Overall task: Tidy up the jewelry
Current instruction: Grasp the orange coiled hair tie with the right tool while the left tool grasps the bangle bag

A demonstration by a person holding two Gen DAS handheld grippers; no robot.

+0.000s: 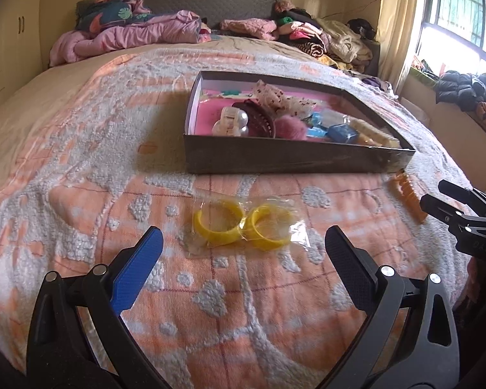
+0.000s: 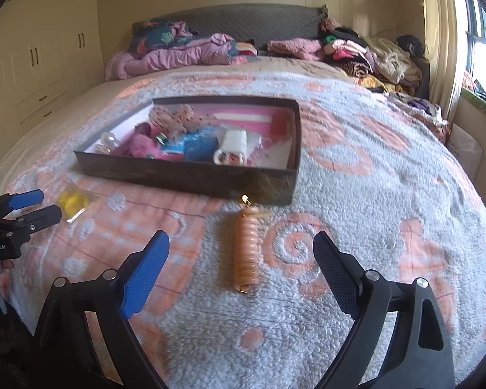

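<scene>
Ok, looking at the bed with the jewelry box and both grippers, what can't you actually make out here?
- Box contents: in both views its near wall hides the lowest items, and they overlap.
- Orange coiled piece: cut off in the left wrist view by the right gripper; its small clasp is unreadable.
- Yellow bangles: blurred, tiny in the right wrist view; the bag's glare hides detail.

Yellow bangles (image 1: 239, 225); peach ribbed bracelet (image 2: 246, 249); dark box (image 1: 295, 159); orange-white patterned bedspread (image 1: 81, 162).

A bed (image 2: 356, 149) is covered by an orange-and-white blanket (image 1: 81, 162). Clothes (image 1: 324, 35) are piled against the headboard (image 2: 243, 22). Daylight is admitted through a curtained window (image 1: 463, 19); cupboards (image 2: 42, 55) are seen alongside.
</scene>
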